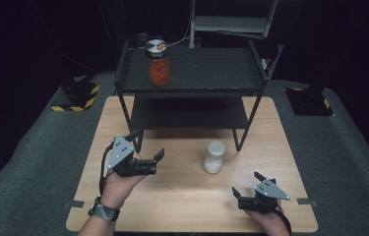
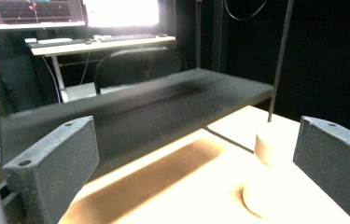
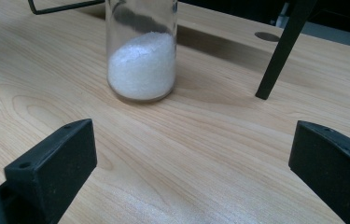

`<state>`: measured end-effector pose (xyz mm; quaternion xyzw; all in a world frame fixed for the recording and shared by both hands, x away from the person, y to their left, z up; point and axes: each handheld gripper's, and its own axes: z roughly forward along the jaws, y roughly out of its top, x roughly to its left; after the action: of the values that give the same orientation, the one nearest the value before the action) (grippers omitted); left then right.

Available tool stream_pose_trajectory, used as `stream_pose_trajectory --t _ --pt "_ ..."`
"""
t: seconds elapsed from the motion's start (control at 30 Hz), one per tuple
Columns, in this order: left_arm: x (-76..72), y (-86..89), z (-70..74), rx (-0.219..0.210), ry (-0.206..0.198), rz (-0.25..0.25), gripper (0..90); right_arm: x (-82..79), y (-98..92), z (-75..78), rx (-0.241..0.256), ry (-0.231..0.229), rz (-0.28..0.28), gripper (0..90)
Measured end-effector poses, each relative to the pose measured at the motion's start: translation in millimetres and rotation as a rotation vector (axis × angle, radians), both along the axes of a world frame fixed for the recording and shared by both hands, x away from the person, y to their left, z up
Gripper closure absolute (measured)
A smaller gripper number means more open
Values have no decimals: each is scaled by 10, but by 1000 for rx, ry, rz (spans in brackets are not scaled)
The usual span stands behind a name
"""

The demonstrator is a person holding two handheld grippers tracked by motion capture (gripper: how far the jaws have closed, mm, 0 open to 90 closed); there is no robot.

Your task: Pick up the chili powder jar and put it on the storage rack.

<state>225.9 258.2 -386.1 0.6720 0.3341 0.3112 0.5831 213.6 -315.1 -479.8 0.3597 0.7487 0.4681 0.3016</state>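
While the black rack (image 1: pixel 192 73) already has a jar of red stuff (image 1: pixel 158 63) on its top shelf, the jar of white grains (image 1: pixel 214 157) stands on the wooden table (image 1: pixel 182 196), not picked up yet. It is clear glass, part full. The left gripper (image 1: pixel 147 143) and right gripper (image 1: pixel 245 183) sit on either side of it, jaws wide and holding nothing.
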Motion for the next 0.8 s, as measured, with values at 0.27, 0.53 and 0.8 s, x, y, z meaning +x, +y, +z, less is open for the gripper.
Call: stream_pose_trajectory --t 0.27,0.53,0.8 --pt "-118 -34 -355 21 18 -6 4 -3 3 -1 -1 -1 -1 1" --pt "-186 -34 -651 42 59 7 7 -10 7 -4 -2 -5 -4 1" --pt "-211 -15 -835 55 149 2 10 -19 33 -1 -9 -6 -16 0"
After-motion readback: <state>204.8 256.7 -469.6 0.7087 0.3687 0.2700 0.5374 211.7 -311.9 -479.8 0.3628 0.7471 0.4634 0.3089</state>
